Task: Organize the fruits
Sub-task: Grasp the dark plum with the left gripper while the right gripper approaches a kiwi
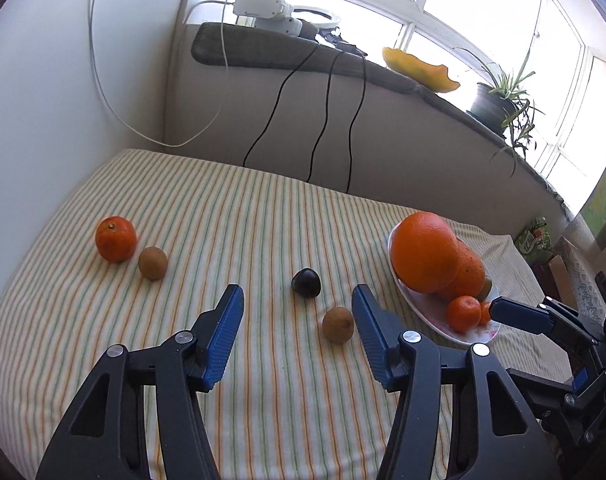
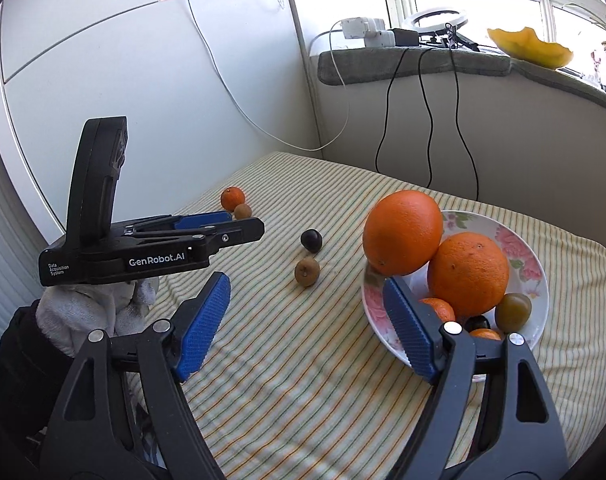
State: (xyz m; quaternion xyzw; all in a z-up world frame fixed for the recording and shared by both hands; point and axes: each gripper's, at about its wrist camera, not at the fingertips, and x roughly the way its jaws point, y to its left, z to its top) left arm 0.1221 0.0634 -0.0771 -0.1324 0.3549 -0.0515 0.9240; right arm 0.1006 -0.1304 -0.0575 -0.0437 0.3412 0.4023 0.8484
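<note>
A floral plate [image 2: 455,220] [image 1: 431,312] holds two large oranges [image 2: 403,232] [image 1: 423,256], small mandarins [image 1: 463,314], a greenish fruit [image 2: 513,312] and a dark one. On the striped cloth lie a dark plum [image 1: 306,282] [image 2: 311,240], a kiwi [image 1: 337,324] [image 2: 307,271], a second kiwi [image 1: 153,263] [image 2: 243,211] and a mandarin [image 1: 115,239] [image 2: 232,198]. My left gripper [image 1: 297,300] is open and empty, just before the plum and near kiwi. My right gripper [image 2: 307,292] is open and empty, its right finger at the plate's near rim.
The striped cloth [image 1: 263,220] covers the table, which meets a white wall on the left and a ledge wall behind. Black cables [image 1: 327,112] hang down the ledge wall. A melon rind [image 1: 419,68] and a potted plant [image 1: 499,100] sit on the windowsill.
</note>
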